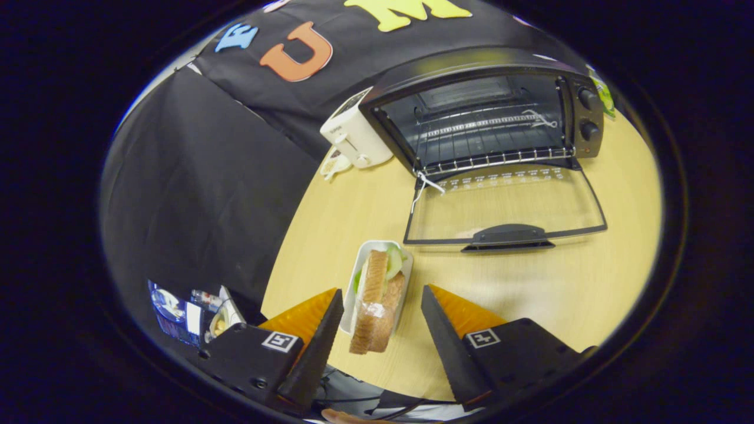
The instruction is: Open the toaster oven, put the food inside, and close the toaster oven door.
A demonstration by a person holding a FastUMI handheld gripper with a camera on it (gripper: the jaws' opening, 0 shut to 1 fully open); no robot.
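Currently the gripper (382, 306) is released; the sandwich (377, 303) lies between its fingers, long axis pointing toward the open toaster oven (489, 118).

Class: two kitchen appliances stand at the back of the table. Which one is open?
The black toaster oven is open: its glass door lies folded down flat on the table, baring the wire rack. The white toaster beside it has no door. The open claw straddles the sandwich.

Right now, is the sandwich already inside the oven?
No. The sandwich lies in its white tray on the table, between the open tool's fingers, short of the open toaster oven.
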